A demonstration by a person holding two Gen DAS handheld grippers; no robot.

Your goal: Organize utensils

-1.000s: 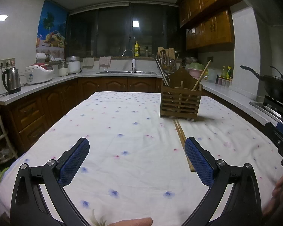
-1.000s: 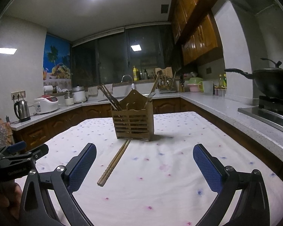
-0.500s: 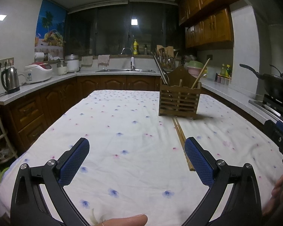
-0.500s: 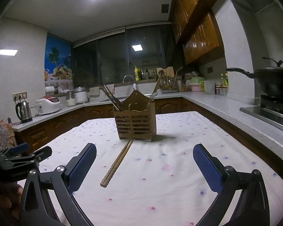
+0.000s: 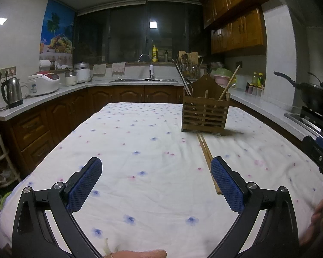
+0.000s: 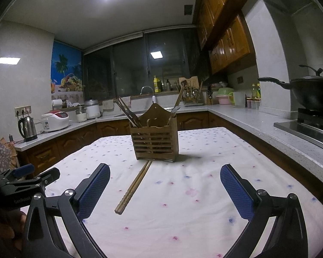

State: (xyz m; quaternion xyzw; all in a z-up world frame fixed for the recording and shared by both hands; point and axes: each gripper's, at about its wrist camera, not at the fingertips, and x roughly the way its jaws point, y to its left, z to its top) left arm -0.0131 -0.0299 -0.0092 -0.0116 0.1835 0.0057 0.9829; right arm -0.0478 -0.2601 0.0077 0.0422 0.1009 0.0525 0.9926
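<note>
- Two grippers in view, both with jaws wide apart, nothing between them.
- left gripper [image 5: 156, 182] hovers low over the counter [image 5: 140, 142], which is covered in a white cloth with small flower print; blue pads face each other.
- kettle [image 5: 11, 92] and rice cooker [image 5: 44, 82] stand on the far worktop at left, well apart from the task things.
- sink [image 5: 144, 80] with faucet sits at the back, under the dark window.
- chopsticks [image 6: 134, 187], a pair lying flat and touching each other on the cloth, run from just in front of the holder toward the camera; in the left wrist view their near end sits just beside the left gripper's right pad.
- utensil holder [image 6: 155, 138], slatted wood, stands upright mid-counter; more chopsticks lean out of its left compartment, a spoon and sticks out of its right.
- right gripper [image 6: 164, 190] hovers over the cloth, the loose chopsticks' near end lying between its pads but lower, not touched.
- wok [image 6: 310, 91] sits on the stove at far right.
</note>
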